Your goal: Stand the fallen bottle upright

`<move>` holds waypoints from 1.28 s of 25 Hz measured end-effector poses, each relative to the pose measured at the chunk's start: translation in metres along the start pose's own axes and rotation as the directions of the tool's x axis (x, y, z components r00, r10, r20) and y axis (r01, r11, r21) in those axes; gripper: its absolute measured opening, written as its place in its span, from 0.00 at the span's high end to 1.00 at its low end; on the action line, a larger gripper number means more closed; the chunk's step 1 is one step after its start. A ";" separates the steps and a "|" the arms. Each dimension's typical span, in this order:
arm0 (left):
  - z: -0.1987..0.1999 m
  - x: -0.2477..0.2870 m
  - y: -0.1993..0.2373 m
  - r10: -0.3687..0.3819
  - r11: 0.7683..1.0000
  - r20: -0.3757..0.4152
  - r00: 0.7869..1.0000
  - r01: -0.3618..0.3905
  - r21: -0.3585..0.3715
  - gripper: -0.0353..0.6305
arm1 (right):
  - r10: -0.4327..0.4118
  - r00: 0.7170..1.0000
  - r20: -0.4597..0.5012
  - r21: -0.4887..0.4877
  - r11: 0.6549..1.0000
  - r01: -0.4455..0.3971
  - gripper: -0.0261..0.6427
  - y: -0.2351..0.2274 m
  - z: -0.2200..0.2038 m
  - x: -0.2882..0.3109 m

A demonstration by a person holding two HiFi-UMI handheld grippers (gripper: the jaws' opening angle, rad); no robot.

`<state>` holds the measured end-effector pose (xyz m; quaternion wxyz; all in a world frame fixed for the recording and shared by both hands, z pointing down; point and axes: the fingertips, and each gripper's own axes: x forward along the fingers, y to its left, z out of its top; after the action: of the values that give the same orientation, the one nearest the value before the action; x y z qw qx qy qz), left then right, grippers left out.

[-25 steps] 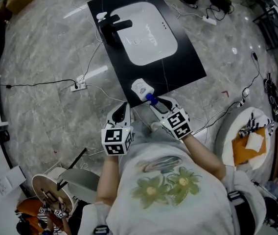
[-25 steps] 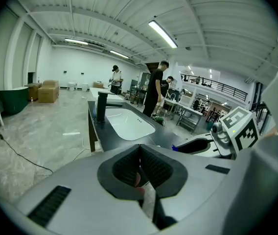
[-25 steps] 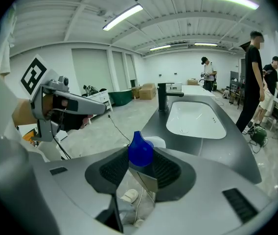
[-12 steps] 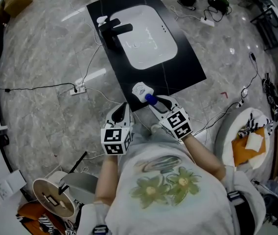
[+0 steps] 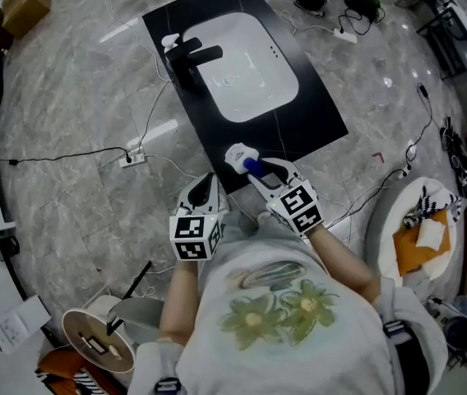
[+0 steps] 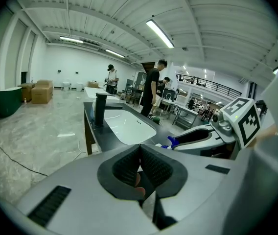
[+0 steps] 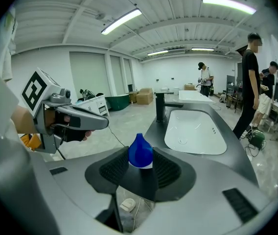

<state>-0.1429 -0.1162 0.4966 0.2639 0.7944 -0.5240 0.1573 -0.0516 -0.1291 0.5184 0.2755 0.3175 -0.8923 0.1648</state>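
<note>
A bottle (image 5: 240,156) with a white body and a blue neck hangs over the near edge of the black counter (image 5: 316,105). My right gripper (image 5: 258,169) is shut on it. In the right gripper view the bottle's blue part (image 7: 140,152) stands between the two pads. My left gripper (image 5: 206,186) is level with the right one, to its left and apart from the bottle. Its jaws (image 6: 139,153) are shut together with nothing in them. From the left gripper view I see the right gripper (image 6: 197,136) and the blue of the bottle (image 6: 171,142).
A white sink (image 5: 246,56) with a black faucet (image 5: 191,54) is set in the counter. Cables and a power strip (image 5: 133,146) lie on the marble floor at left. A round stand (image 5: 94,340) is at lower left, a white seat (image 5: 410,220) at right. People (image 7: 250,77) stand beyond the counter.
Both grippers have drifted a little toward the counter, with the bottle still held in the right one. Neither gripper's jaws have changed.
</note>
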 end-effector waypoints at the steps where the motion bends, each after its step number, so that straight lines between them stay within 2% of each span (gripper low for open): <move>1: 0.001 0.001 0.001 -0.004 1.000 -0.002 1.000 0.004 0.002 0.92 | -0.003 1.000 0.004 0.002 1.000 0.003 0.71 -0.001 0.002 0.001; 11: 0.016 0.011 0.013 -0.050 0.998 -0.002 0.999 0.050 0.033 0.92 | -0.037 0.999 0.036 0.030 0.999 0.036 0.71 -0.003 0.019 0.012; 32: 0.034 0.007 0.047 -0.105 0.994 0.012 0.994 0.105 0.042 0.92 | -0.122 0.990 0.073 0.079 0.990 0.116 0.71 -0.004 0.049 0.040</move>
<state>-0.1845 -0.1561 0.4845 0.2515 0.8272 -0.4801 0.1483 -0.0938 -0.1739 0.5033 0.2378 0.3865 -0.8750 0.1686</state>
